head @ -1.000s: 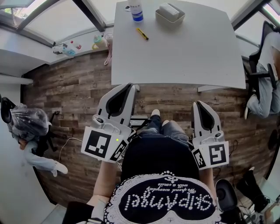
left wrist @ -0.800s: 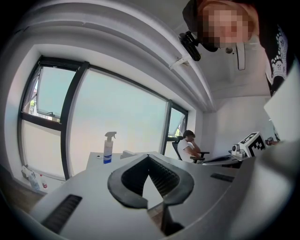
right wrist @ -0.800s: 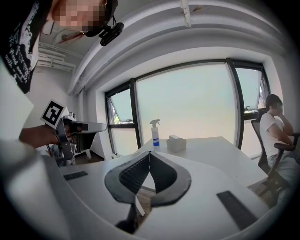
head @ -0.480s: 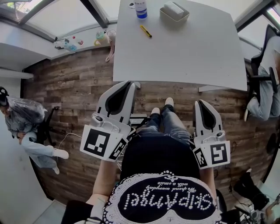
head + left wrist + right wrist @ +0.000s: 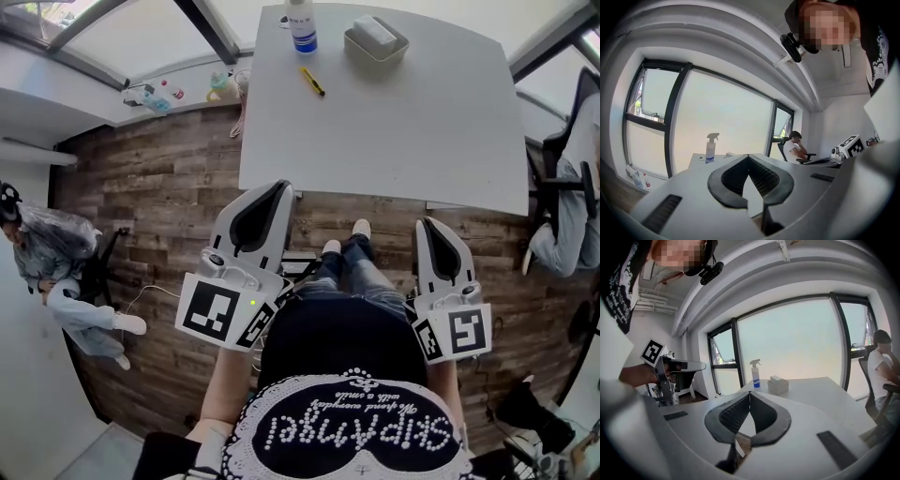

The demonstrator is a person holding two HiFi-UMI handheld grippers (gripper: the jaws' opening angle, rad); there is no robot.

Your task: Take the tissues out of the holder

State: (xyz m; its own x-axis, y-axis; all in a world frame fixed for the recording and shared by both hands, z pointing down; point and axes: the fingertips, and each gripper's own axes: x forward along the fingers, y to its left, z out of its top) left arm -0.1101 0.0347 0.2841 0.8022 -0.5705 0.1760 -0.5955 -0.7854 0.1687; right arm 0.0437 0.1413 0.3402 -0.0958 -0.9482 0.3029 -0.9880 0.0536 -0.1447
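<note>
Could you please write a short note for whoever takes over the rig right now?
Left gripper: shut, empty, held short of the table.
Right gripper: shut, empty, also short of it.
Holder with the tissues in it stands near the table's far edge, beside the spray bottle.
Done: nothing; neither gripper touches the holder.
Left: reach the holder and pull the tissues out.

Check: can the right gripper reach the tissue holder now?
Probably not yet: the right gripper hangs over the floor short of the table, with the tissue holder near its far edge. Nothing blocks the way.
</note>
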